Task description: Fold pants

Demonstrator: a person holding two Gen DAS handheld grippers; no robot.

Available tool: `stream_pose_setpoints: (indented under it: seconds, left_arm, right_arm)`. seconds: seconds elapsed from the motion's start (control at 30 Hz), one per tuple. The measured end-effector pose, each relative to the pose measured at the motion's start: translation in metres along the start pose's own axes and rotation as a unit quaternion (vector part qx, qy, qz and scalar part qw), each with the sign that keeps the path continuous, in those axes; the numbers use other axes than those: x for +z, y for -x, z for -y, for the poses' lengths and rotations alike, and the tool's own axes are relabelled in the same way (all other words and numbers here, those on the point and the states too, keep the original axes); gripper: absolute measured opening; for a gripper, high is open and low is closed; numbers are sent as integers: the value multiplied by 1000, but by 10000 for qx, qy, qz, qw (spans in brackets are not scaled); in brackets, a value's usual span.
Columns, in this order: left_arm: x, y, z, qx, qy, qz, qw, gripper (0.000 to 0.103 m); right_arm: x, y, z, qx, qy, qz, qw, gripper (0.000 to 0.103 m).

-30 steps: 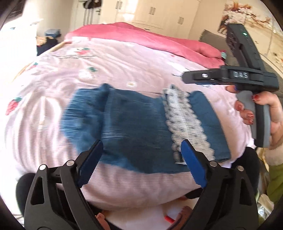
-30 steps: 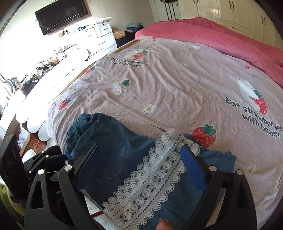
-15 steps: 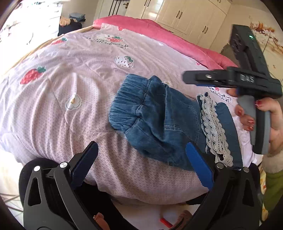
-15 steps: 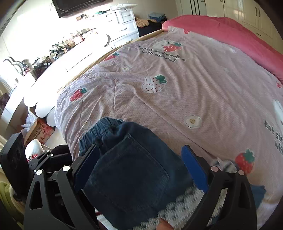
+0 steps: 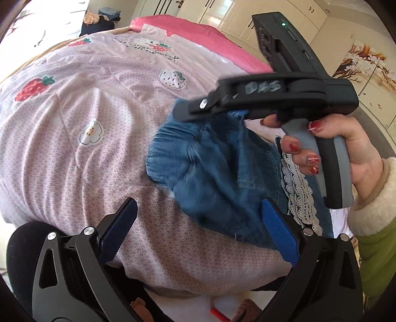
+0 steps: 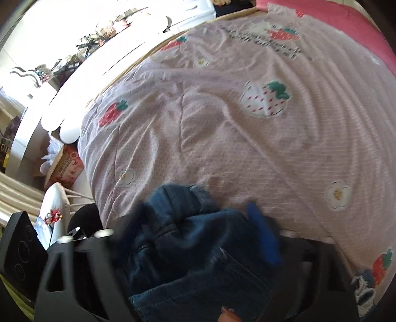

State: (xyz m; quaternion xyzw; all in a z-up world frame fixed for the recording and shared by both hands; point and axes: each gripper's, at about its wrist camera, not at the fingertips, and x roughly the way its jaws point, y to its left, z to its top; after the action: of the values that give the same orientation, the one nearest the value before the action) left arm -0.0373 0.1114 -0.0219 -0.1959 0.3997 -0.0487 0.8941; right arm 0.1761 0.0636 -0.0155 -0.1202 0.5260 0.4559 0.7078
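Observation:
The blue denim pants (image 5: pixel 217 178) with a white lace band (image 5: pixel 299 195) lie bunched near the front edge of the bed. My left gripper (image 5: pixel 198 230) is open and empty, hovering just short of the pants' near edge. My right gripper (image 6: pixel 188 228) is blurred; the pants' waistband (image 6: pixel 178 198) sits between its fingers, and whether they are closed on it is unclear. In the left wrist view the right gripper (image 5: pixel 188 111) reaches in from the right, over the waistband end of the pants.
The bed (image 5: pixel 74 119) has a pink strawberry-print cover and a pink quilt (image 5: pixel 198 32) at the far end. White furniture (image 6: pixel 74 81) with clutter and a cardboard box (image 6: pixel 64 168) stand left of the bed. Wardrobes (image 5: pixel 222 12) line the far wall.
My right gripper has moved left over the pants to the waistband, with the denim now between its fingers. The pants look more bunched. My left gripper stays open near the front edge.

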Motion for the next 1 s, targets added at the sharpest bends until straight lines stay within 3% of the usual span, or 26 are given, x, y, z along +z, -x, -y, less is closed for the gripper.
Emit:
stream_pose_setpoints:
  seconds: [0.2, 0.57, 0.63, 0.8, 1.0]
  left_arm:
    - [3, -6, -3, -33, 69, 1, 10000, 93]
    - [17, -15, 1, -622, 220, 145, 9977, 91]
    - [22, -14, 10, -810, 167, 150, 9965, 73]
    - [33, -14, 34, -762, -70, 181, 9969, 47]
    - [40, -6, 75, -646, -522, 296, 9961, 45]
  right_arm:
    - [-9, 18, 2, 187, 14, 295, 9994, 37]
    - [-24, 69, 7, 687, -114, 825, 9942, 35]
    - [-28, 78, 7, 684, -65, 871, 9938, 35]
    - [-39, 102, 15, 679, -85, 1113, 9914, 35]
    - [-63, 135, 35, 763, -235, 1441, 9863, 35]
